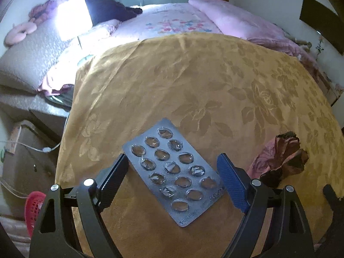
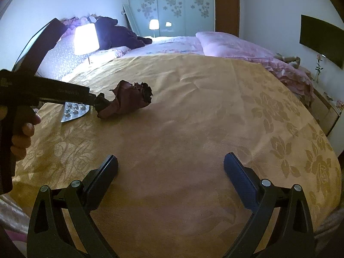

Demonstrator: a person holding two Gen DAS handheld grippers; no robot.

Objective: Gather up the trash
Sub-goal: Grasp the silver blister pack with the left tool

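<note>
A silver blister pack with several emptied pockets lies slantwise on the gold flowered tablecloth. My left gripper is open and straddles it, one finger close to each long edge, pointing steeply down. To its right sits a crumpled brown-and-pink wrapper. The right wrist view shows the same wrapper and the blister pack at far left, partly under the left tool's black body, held by a hand. My right gripper hangs wide open over bare cloth, holding nothing.
The table's left edge drops to a floor with a red basket and a cardboard box. Behind the table stands a bed with pink bedding, a lit lamp and a wardrobe.
</note>
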